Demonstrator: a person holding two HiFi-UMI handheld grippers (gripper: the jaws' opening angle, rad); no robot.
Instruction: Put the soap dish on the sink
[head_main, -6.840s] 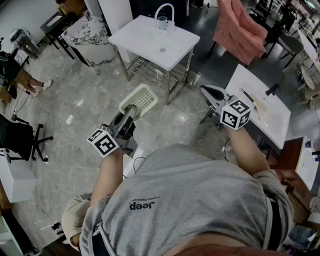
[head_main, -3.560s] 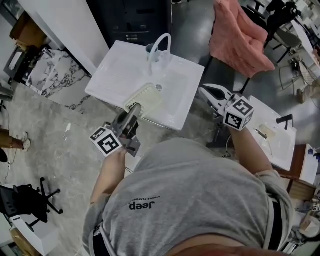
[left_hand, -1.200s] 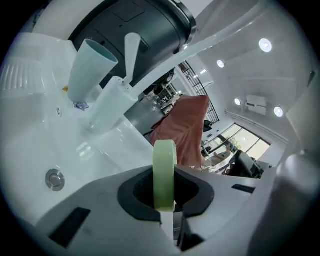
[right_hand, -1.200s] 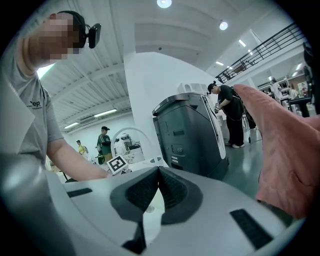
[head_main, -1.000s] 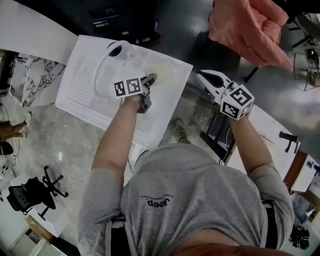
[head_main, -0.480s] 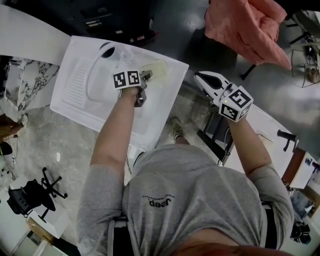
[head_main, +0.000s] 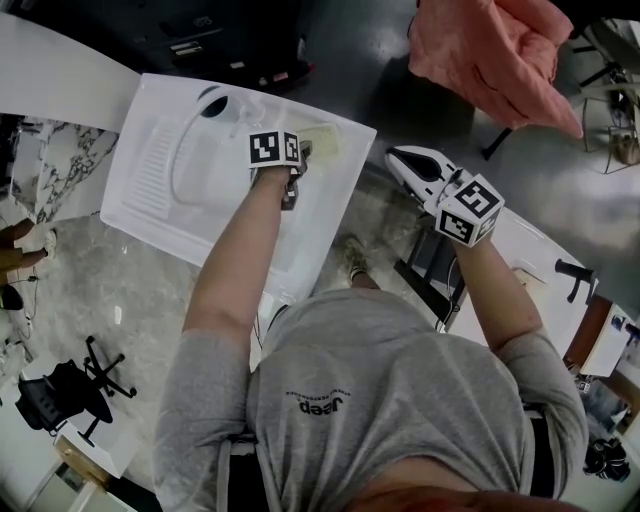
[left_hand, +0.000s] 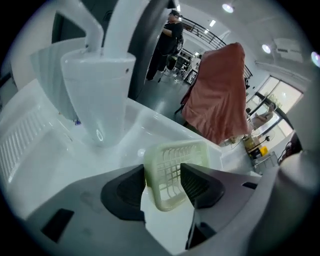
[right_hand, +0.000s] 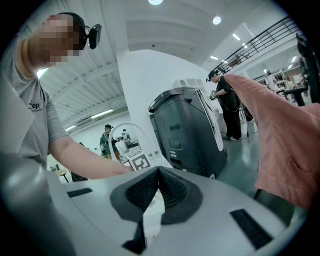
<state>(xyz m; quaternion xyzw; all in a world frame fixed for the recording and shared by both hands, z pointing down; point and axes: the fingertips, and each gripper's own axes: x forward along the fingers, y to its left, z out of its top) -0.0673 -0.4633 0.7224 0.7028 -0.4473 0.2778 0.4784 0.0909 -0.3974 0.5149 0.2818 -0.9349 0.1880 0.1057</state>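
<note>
- Head view: the left claw (head_main: 303, 152), jaws just opened round the soap dish (head_main: 324, 139), covers the dish's near end.
- Left gripper view: the faucet (left_hand: 100, 85) runs off the upper edge.
- Right gripper view: the pink cloth (right_hand: 280, 140) is cut by the right edge.

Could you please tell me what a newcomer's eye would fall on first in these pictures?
The pale yellow slotted plastic soap dish lies on the white sink, between the jaws of the left gripper, which have just been opening. A salmon-pink cloth hangs at the head view's upper right.
</note>
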